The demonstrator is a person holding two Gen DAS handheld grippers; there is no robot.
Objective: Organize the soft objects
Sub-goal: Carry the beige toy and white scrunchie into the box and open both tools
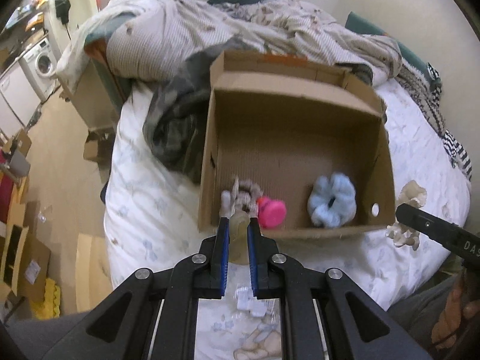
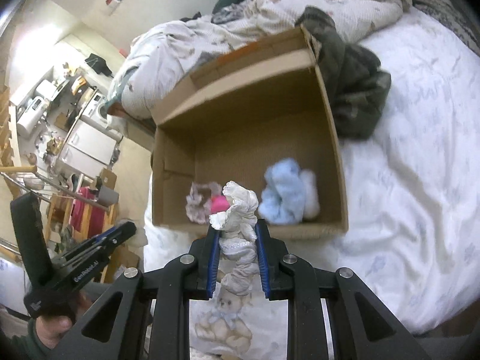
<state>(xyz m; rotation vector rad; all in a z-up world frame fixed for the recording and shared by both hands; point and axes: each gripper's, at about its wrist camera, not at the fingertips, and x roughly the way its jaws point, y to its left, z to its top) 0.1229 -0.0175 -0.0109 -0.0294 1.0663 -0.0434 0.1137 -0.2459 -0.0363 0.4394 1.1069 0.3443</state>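
Scrunchies (image 1: pixel 332 202) inside cardboard box (image 1: pixel 300 105)

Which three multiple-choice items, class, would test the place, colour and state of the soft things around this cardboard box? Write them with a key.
1. Where does the cardboard box stand?
A. on the bed
B. on the floor
C. on a shelf

2. What colour is the fluffy scrunchie in the box's near right corner?
A. green
B. light blue
C. black

3. What is the right gripper doing?
A. hanging open
B. pressing on the box wall
C. clamping a white scrunchie

Key: 1 A, the white bed sheet lies all around the box; 2 B, it shows pale blue in both views; 3 C, the ruffled white fabric sits pinched between its fingers.
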